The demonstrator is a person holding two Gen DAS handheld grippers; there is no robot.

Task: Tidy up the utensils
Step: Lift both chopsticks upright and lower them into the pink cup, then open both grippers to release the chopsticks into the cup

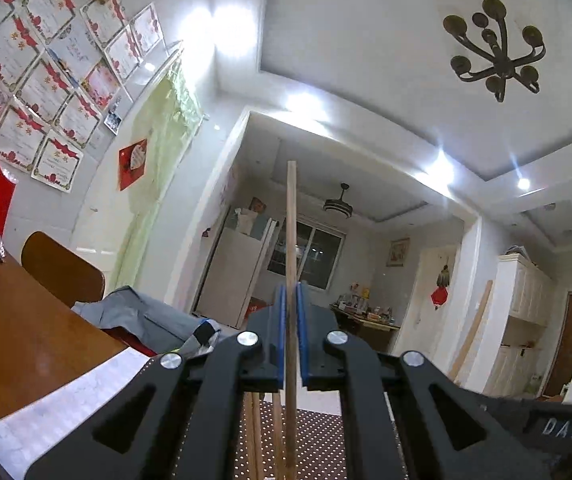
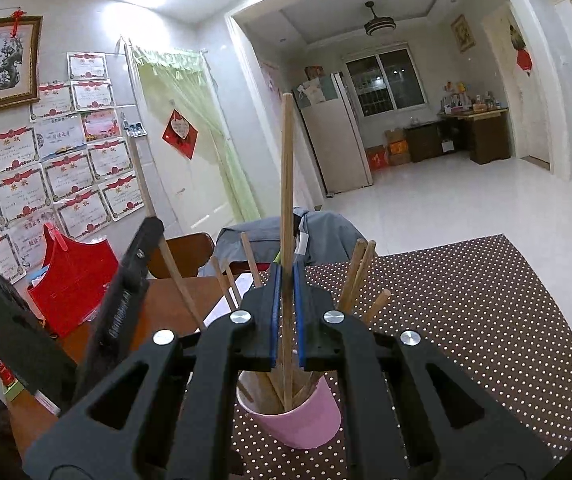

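My right gripper (image 2: 286,276) is shut on a wooden chopstick (image 2: 286,184) that stands upright, its lower end inside the pink cup (image 2: 302,420). Several other chopsticks (image 2: 360,272) lean in that cup. The cup stands on the brown dotted mat (image 2: 466,312). My left gripper (image 1: 291,296) is shut on another wooden chopstick (image 1: 292,232), held upright above the mat (image 1: 318,440). Two more chopsticks (image 1: 255,432) show below its fingers. The left gripper's body (image 2: 121,304) and its chopstick (image 2: 145,192) also show at the left of the right wrist view.
A brown wooden table (image 1: 25,340) with a white sheet (image 1: 65,400) lies left. A red container (image 2: 73,276) stands on the table's far left. A chair (image 1: 61,268) with grey cloth (image 1: 145,320) is behind the table. A red can (image 2: 1,368) sits at the left edge.
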